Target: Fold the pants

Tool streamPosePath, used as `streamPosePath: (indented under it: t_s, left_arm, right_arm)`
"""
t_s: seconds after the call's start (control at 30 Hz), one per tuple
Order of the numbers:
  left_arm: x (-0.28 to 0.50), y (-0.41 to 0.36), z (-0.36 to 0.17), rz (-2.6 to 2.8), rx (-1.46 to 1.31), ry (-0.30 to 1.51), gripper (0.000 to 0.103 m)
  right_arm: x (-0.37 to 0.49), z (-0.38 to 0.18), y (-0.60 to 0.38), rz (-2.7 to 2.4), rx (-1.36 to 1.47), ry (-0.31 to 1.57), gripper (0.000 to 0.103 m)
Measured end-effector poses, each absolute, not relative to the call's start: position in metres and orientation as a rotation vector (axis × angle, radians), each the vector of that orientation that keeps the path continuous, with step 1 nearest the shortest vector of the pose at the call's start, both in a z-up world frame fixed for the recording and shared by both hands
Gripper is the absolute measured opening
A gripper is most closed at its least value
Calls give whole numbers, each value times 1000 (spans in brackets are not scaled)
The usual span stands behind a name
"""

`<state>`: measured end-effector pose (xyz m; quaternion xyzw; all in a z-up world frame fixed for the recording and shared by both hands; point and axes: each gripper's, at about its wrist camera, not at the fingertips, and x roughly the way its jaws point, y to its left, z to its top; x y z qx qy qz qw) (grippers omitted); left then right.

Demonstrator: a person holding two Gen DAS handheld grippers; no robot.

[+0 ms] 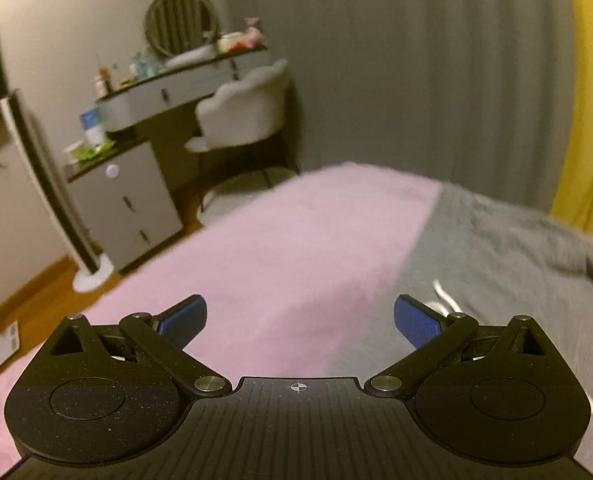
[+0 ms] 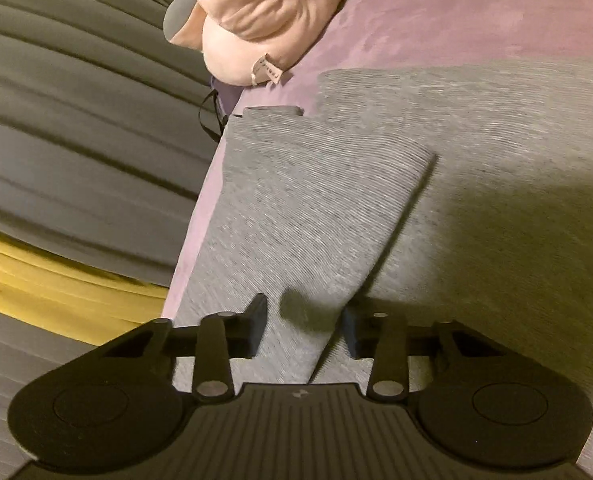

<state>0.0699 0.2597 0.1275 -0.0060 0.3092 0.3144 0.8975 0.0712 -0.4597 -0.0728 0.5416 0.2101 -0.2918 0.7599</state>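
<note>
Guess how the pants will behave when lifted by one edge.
Probably floppy: the pants lie flat, one leg folded over with a soft crease. Likely light; the knit looks thin. Pushed, they may bunch rather than slide on the fuzzy pink blanket.

I am working in a home bedroom: a bed (image 1: 280, 240) under a pink cover fills the foreground, with a pink plush toy (image 2: 256, 20) near its edge. Beyond the bed's far corner I see a dressing table (image 1: 176, 88) with a round mirror (image 1: 181, 22), cosmetics bottles, a padded white chair (image 1: 244, 116), and grey curtains (image 1: 416, 72).
</note>
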Motion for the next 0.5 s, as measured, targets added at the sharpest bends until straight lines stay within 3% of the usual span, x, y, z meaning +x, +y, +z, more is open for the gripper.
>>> streamPosePath:
  t_s: [0.23,0.43,0.5]
  left_arm:
    - [100,227,181,366,-108,653,103]
    - [162,169,137,132,-261,793,103]
    - [181,154,119,134,-287,851,103]
  right_arm:
    - [74,-64,-460,-588,1106,460,10]
    - [84,-68,-459,-605,1100,507,15]
    - [89,-64,-459,-598,1063,533,12]
